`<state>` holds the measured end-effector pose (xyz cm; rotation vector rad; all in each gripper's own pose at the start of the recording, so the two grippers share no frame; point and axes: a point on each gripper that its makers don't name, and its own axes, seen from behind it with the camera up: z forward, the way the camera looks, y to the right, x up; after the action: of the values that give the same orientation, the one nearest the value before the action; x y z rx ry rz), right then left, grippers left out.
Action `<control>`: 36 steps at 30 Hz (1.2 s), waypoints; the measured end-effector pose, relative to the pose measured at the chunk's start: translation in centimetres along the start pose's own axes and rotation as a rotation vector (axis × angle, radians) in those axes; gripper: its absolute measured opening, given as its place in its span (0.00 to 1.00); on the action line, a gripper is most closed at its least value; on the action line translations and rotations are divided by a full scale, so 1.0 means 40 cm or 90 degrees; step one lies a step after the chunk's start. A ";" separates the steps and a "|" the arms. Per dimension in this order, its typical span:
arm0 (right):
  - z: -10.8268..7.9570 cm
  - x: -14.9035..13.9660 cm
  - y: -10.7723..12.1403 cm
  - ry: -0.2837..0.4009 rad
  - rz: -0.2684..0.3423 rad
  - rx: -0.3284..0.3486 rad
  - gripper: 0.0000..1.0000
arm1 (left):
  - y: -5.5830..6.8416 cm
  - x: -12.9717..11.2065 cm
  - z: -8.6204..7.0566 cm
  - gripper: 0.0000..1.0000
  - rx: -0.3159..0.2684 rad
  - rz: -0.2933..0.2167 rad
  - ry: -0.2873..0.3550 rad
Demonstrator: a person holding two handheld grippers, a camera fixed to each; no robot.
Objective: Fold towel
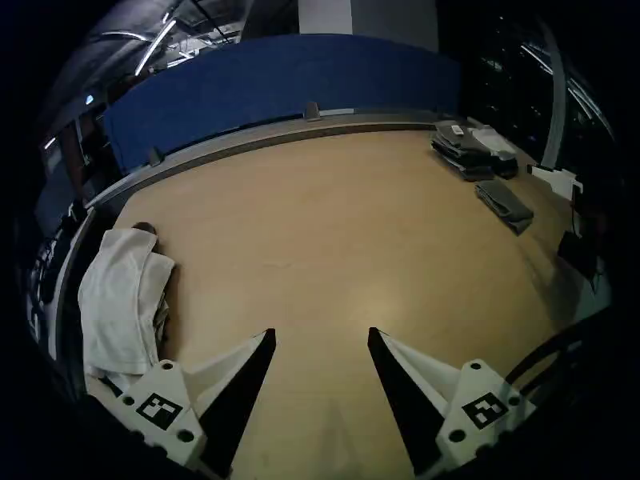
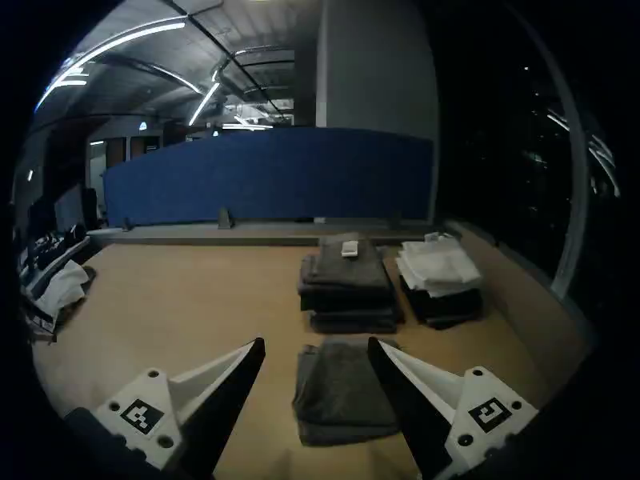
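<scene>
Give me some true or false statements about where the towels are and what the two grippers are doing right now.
1. The left gripper is open and holds nothing. True.
2. The white towel lies in the middle of the table. False: in the left gripper view it lies at the table's left edge.
3. A single folded grey towel lies on the near side of the grey stack. True.
4. The right gripper is shut on the folded grey towel. False: its fingers stand apart and press on nothing.
5. A red partition stands behind the table. False: it is a blue partition.
</scene>
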<state>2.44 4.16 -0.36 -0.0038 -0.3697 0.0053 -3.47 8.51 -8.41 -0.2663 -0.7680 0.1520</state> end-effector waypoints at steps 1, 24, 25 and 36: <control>-0.004 0.010 -0.007 0.009 0.006 0.000 1.00 | -0.004 0.007 0.000 0.85 0.003 -0.004 0.007; -0.037 0.130 -0.105 0.130 0.029 0.006 1.00 | -0.097 0.271 -0.073 0.85 0.080 -0.098 0.322; -0.038 0.134 -0.107 0.131 0.026 0.005 1.00 | -0.101 0.275 -0.075 0.85 0.082 -0.102 0.328; -0.057 0.162 -0.141 0.144 -0.014 0.007 1.00 | -0.112 0.281 -0.080 0.85 0.098 -0.101 0.380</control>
<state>9.33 -1.47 -0.13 0.0103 -0.1439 -0.0146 6.95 6.24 -1.84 -0.0927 -0.1812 -0.0228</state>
